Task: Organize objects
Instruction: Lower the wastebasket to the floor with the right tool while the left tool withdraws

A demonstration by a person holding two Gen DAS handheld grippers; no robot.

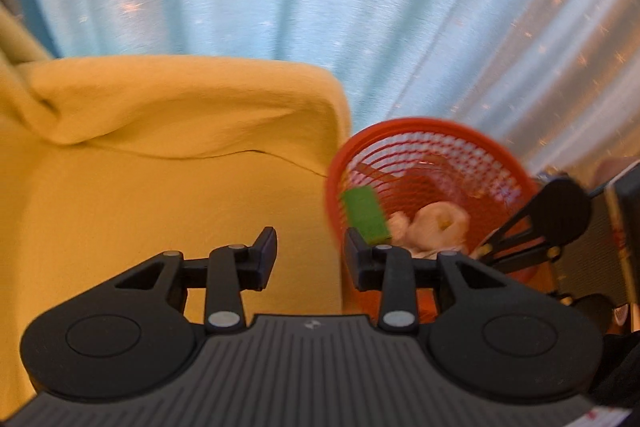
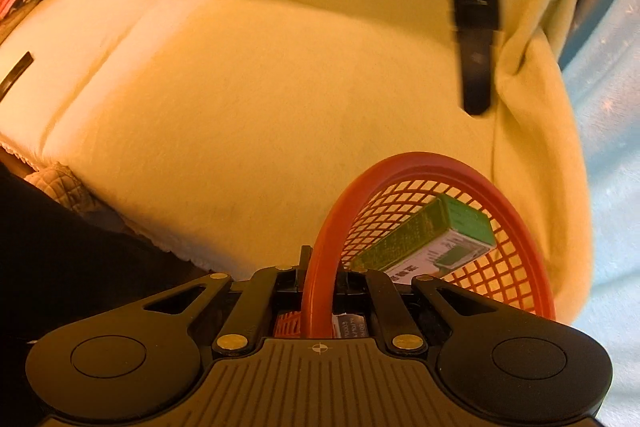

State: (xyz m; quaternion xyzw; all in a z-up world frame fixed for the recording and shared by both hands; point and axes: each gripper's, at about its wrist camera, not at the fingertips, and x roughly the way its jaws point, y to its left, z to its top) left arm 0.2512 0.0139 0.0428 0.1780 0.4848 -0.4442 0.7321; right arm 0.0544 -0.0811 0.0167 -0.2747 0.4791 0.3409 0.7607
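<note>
1. I count one red mesh basket [image 2: 420, 163].
2. One green box [image 2: 460, 227] lies in it.
3. One pale bundle [image 1: 436, 223] lies beside the box; I cannot tell what it is.
4. One yellow cover [image 1: 160, 187] is spread below.

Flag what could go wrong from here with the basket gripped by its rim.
1. The right hand-held gripper pinches only the rim of the red basket, so the basket may tilt or slip.
2. The green box lies slanted against the mesh wall and could slide out if the basket tips.
3. The left hand-held gripper, open and empty beside the basket, could bump it.
</note>
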